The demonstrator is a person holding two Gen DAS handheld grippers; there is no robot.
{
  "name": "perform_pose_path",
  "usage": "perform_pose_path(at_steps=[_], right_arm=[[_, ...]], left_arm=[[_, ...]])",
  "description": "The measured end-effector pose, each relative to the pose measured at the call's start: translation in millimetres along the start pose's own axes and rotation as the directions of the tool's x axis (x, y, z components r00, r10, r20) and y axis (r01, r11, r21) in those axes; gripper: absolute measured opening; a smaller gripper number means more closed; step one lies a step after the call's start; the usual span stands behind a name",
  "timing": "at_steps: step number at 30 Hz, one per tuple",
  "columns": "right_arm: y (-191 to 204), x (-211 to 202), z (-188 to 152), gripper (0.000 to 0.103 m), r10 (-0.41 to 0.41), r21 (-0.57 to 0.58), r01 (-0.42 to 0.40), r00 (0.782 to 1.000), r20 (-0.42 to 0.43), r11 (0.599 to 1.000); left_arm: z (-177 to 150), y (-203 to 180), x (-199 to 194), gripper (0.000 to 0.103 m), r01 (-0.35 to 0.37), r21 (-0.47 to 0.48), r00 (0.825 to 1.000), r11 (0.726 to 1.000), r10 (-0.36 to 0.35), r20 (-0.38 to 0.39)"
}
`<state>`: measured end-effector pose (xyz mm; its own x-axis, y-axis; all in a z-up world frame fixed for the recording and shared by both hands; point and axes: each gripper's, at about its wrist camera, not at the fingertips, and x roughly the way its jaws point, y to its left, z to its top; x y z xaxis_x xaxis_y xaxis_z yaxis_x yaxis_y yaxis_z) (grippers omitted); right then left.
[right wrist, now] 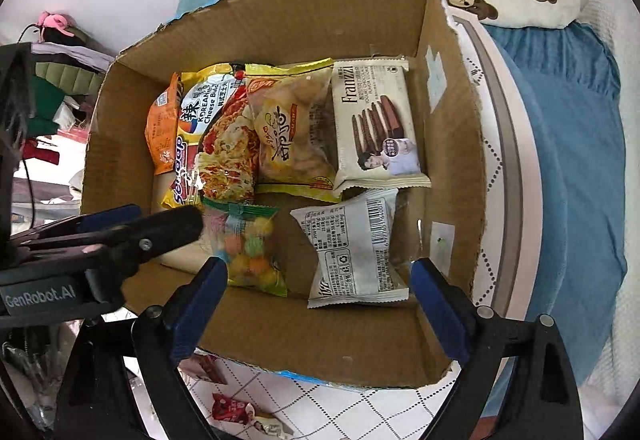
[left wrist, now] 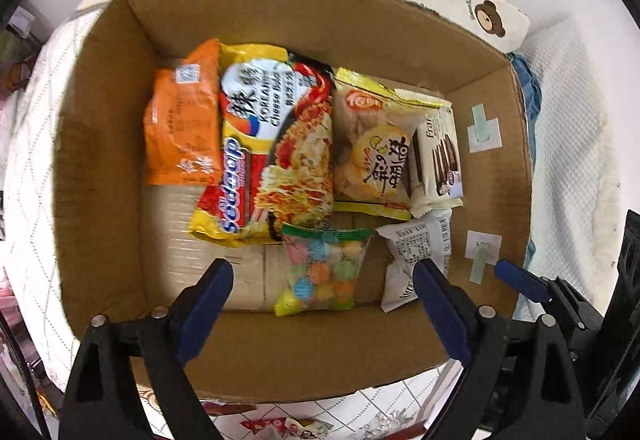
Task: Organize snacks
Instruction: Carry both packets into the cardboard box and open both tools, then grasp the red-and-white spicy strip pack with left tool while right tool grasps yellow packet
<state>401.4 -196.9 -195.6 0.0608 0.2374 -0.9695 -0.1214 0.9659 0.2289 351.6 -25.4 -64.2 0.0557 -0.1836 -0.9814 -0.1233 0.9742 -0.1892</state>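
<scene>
I held both grippers wide open and empty over the box [left wrist: 496,168]. The candy bag [left wrist: 320,268] lay near its front wall, under my left gripper [left wrist: 322,300]. It looked light, soft and slippery. My right gripper [right wrist: 318,298] could pinch its top seam.

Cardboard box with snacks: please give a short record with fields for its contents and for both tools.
container: cardboard box, open at the top
back row: orange packet, noodle packet, yellow bun bag, Franzzi wafer pack
front row: candy bag, white packet
left tool: open, empty, above the box
right tool: open, empty, above the box
</scene>
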Motion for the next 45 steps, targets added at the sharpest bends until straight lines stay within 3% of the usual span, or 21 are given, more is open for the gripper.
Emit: perform_pose_path(at_steps=[7, 11, 18, 22, 33, 37, 39, 41, 45], right_arm=[[4, -14, -18, 0.095, -0.061, -0.022, 0.063, 0.994, 0.086, 0.998], [6, -28, -34, 0.095, -0.068, -0.017, 0.071, 0.987, 0.149, 0.997], [14, -63, -63, 0.095, -0.091, -0.02, 0.101, 0.954, 0.286, 0.995], [19, -84, -82, 0.095, -0.102, -0.014, 0.115, 0.924, 0.368, 0.993], [30, -126, -131, 0.095, -0.088, -0.015, 0.109, 0.865, 0.493, 0.994], [31, -136, -144, 0.095, -0.072, -0.008, 0.089, 0.854, 0.515, 0.996], [27, -133, -149, 0.095, -0.053, -0.004, 0.064, 0.861, 0.506, 0.998], [16, -119, -151, 0.095, -0.052, 0.017, 0.05, 0.885, 0.464, 0.999], [-16, -67, -151, 0.095, -0.079, 0.068, 0.059, 0.939, 0.335, 0.996]], left_arm=[[-20, 0, -19, 0.092, -0.03, 0.01, 0.992, 0.999, 0.029, 0.124], [-38, 0, -34, 0.092, -0.069, 0.022, 0.977, 0.997, 0.063, 0.206], [-73, -3, -62, 0.092, -0.098, 0.048, 0.94, 0.994, 0.077, 0.331], [-95, -5, -82, 0.092, -0.114, 0.05, 0.908, 0.992, 0.084, 0.41], [-150, -4, -118, 0.092, -0.157, 0.055, 0.834, 0.986, 0.103, 0.542], [-163, -4, -120, 0.092, -0.153, 0.056, 0.831, 0.987, 0.098, 0.548], [-168, -2, -117, 0.092, -0.143, 0.048, 0.838, 0.989, 0.095, 0.538], [-172, 2, -107, 0.092, -0.146, 0.039, 0.849, 0.988, 0.105, 0.518], [-175, 18, -65, 0.092, -0.196, 0.014, 0.889, 0.981, 0.171, 0.424]])
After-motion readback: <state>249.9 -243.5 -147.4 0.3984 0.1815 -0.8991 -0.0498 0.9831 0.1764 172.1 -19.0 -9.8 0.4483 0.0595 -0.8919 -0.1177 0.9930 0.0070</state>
